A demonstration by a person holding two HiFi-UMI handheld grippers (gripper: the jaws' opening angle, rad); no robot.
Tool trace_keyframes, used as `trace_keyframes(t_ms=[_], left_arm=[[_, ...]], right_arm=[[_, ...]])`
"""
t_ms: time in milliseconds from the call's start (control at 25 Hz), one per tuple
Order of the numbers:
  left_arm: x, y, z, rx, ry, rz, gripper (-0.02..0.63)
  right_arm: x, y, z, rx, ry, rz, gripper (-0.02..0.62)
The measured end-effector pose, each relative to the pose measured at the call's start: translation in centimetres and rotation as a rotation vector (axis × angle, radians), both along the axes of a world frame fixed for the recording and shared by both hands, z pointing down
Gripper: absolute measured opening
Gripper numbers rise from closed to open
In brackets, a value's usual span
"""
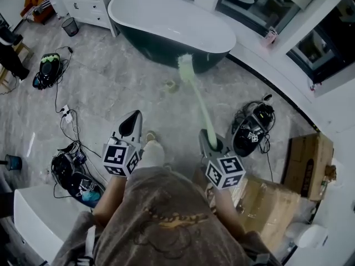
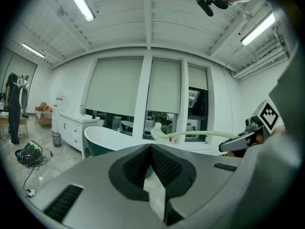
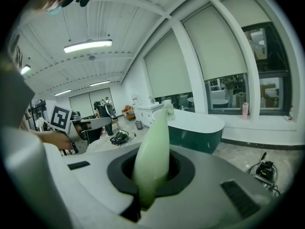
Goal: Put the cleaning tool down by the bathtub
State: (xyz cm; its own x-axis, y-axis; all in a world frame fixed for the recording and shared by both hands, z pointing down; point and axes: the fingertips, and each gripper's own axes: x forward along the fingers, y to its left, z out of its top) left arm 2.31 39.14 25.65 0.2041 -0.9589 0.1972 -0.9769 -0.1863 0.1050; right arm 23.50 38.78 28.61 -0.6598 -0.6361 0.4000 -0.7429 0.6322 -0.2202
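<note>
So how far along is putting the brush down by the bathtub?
Done: the brush is picked up, with the right tongs shut on its handle. In hand: it is held in the air, head pointing toward the bathtub. Left: get to the tub and set the brush on the floor beside it. The left tongs are shut and empty.

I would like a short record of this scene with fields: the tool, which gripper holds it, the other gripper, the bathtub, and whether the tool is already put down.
tool: pale green long-handled brush
held by: right gripper, shut on the handle end
brush head: in the air, pointing toward the bathtub
bathtub: white inside, dark green outside, standing on the grey floor
left gripper: shut, nothing in it
put down: not yet
</note>
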Motion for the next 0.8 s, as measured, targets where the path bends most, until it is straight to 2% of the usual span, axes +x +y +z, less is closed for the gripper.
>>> trace_keyframes(t_ms=[440, 800], left_arm=[[-0.8, -9.2, 1.0, 0.013, 0.007, 0.014, -0.008], [-3.6, -17.9, 1.5, -0.008, 0.030, 0.021, -0.008]], right_arm=[[-0.3, -7.5, 1.8, -0.013, 0.011, 0.013, 0.009], [-3.4, -15.4, 2.3, -0.036, 0.028, -0.013, 0.009]])
